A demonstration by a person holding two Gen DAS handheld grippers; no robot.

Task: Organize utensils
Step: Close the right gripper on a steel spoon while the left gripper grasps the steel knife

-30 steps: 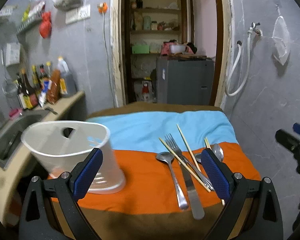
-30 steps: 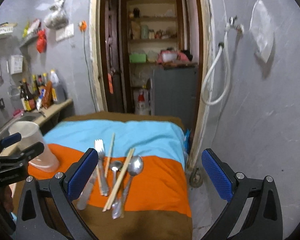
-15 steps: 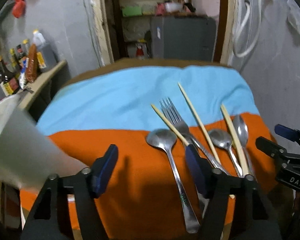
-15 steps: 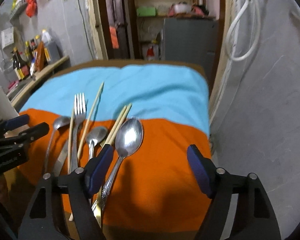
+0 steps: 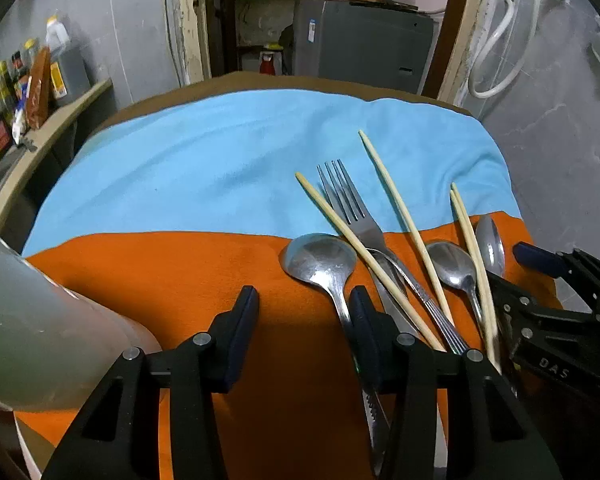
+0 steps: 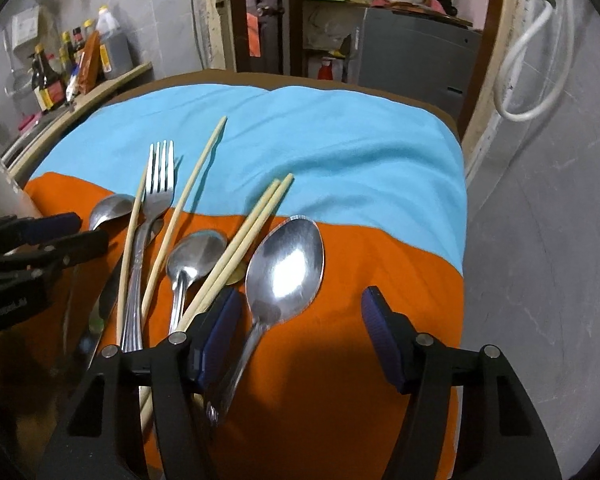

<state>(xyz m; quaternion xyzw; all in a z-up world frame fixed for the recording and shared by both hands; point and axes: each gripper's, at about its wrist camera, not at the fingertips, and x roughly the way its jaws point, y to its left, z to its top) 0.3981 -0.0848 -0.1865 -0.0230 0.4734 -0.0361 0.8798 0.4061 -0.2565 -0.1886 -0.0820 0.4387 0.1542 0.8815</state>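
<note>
Both grippers dropped closer over the orange-and-blue cloth [image 5: 188, 184]. Right gripper [image 6: 300, 322] closing around the big shiny steel spoon [image 6: 286, 266], not pinching; bowl points away, handle toward camera. Left gripper [image 5: 304, 312] closing, nothing gripped.

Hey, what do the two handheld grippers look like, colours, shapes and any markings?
Both are black plastic with angular, cut-out arms, silver rivets and ribbed dark blue pads on the fingers. The left gripper and right gripper match. White lettering marks the right one's body in the left view.
</note>
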